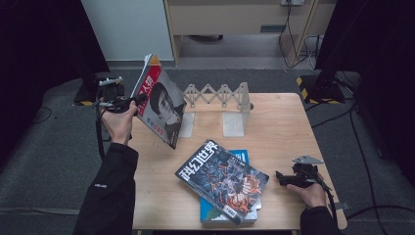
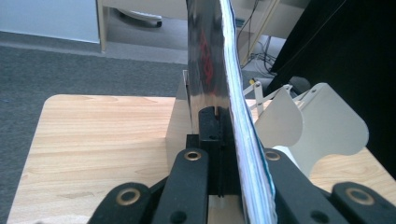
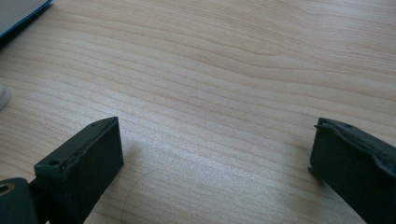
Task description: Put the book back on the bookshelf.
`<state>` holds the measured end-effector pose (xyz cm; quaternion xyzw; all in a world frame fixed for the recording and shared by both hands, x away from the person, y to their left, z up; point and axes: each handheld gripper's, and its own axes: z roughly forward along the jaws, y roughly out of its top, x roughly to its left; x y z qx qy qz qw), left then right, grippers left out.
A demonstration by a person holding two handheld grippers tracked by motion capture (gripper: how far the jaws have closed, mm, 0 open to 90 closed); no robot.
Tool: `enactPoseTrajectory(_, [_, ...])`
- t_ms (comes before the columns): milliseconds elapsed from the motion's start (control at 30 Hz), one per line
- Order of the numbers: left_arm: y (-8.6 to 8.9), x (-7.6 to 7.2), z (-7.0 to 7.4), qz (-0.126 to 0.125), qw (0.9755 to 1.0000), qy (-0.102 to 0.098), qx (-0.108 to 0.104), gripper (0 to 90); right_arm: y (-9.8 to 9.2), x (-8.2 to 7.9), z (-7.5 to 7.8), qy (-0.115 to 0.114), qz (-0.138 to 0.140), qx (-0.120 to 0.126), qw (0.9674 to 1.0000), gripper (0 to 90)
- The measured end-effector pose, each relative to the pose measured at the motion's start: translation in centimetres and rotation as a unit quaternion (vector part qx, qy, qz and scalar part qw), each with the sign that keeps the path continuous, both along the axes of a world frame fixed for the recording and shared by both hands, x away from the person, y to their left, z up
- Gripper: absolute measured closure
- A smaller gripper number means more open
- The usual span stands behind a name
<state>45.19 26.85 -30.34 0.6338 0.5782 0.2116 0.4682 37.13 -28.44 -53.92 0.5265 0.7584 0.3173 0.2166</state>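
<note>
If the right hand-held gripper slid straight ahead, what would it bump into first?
Probably the blue book under the dark magazine; the right hand-held gripper points that way over bare table.

- A white folding book rack point(image 1: 218, 100) stood at the back of the wooden table point(image 1: 284, 127).
- A dark picture magazine point(image 1: 222, 180) lay on a blue book point(image 1: 242, 156).

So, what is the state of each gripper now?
Left gripper: closed on the red magazine.
Right gripper: open, holding nothing.
</note>
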Motion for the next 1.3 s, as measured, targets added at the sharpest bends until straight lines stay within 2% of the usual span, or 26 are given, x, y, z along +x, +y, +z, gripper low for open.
enactPoseTrajectory(333, [-1.5,0.7,-0.7,0.008,0.9995,0.004,0.031,86.0,0.0,0.0,0.0,0.001,-0.001,0.0,1.0,2.2])
enactPoseTrajectory(667, [-3.0,1.7,-1.8,0.026,0.9979,0.008,0.058,86.0,0.1,0.0,0.0,0.0,-0.001,0.0,1.0,2.0])
enactPoseTrajectory(933, [-4.5,3.0,-1.6,0.04,0.9932,0.017,0.107,86.0,0.1,0.1,0.0,0.003,0.002,-0.001,1.0,1.3])
enactPoseTrajectory(1233, [-5.2,4.4,-0.9,0.051,0.9877,0.044,0.141,85.9,0.1,0.1,0.0,0.002,0.001,-0.001,1.0,1.3])
enactPoseTrajectory(1300, [-5.3,4.5,-0.9,0.051,0.9874,0.047,0.142,85.9,0.1,0.1,0.0,0.003,0.002,-0.001,1.0,1.2])
